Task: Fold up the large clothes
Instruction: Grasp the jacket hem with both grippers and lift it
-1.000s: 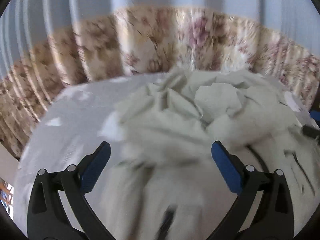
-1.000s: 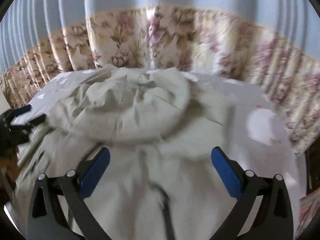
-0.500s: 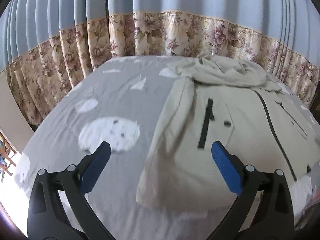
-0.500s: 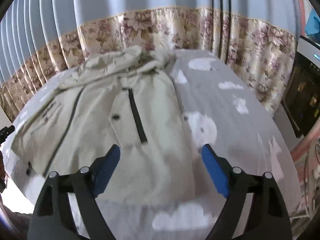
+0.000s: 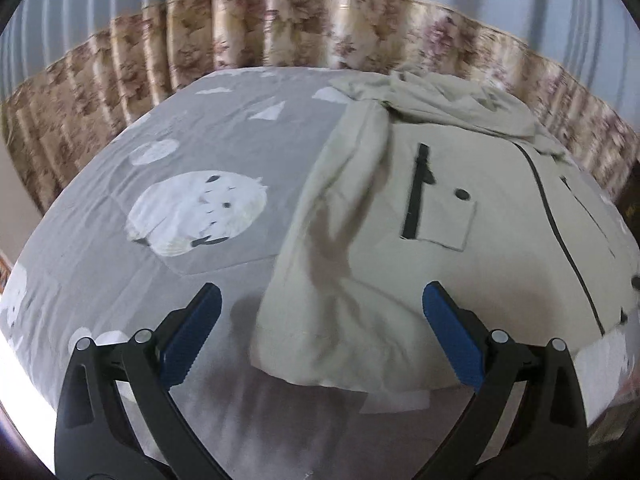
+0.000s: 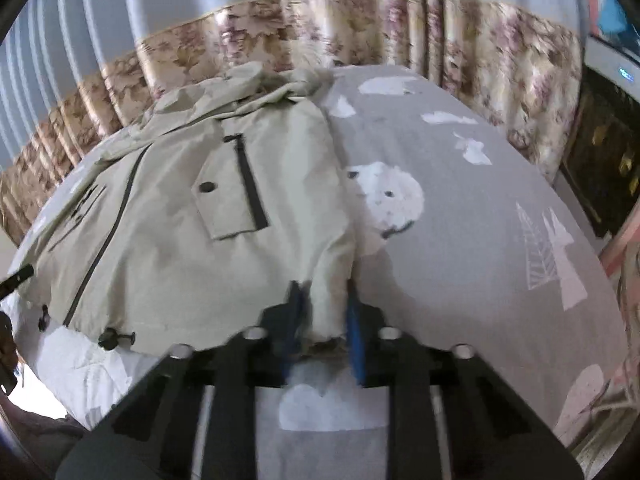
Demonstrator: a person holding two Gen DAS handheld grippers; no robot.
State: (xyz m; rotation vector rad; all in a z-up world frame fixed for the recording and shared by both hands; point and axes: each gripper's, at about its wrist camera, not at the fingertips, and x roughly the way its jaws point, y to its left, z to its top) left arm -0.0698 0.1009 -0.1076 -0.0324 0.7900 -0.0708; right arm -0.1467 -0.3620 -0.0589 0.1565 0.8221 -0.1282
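Right gripper [image 6: 320, 328] fingers drawn in narrow, pinching the near hem corner of the beige jacket [image 6: 192, 216]; cloth is bunched between the blue pads [image 6: 354, 344] and puckers up from the grip. Left gripper [image 5: 320, 340] fingers spread wide, holding nothing, hovering over the jacket's other hem corner [image 5: 280, 352], pads apart from the cloth.

Jacket lies face up on the grey bedsheet [image 5: 180, 152] with white animal and cloud prints, hood [image 5: 440, 100] crumpled at the far end near the floral curtain [image 5: 280, 28], black front zip [image 5: 560, 240] running lengthways, flap pocket with snap and black zip [image 6: 232, 196] on each chest side. Drawcord toggles [image 6: 116, 338] at the hem.

Half a second ago the right fingers were wide open above the hem; now they have closed on it. Left gripper has dropped closer to the bed, same wide spread. Jacket position on the bed unchanged; edge near left gripper more wrinkled.
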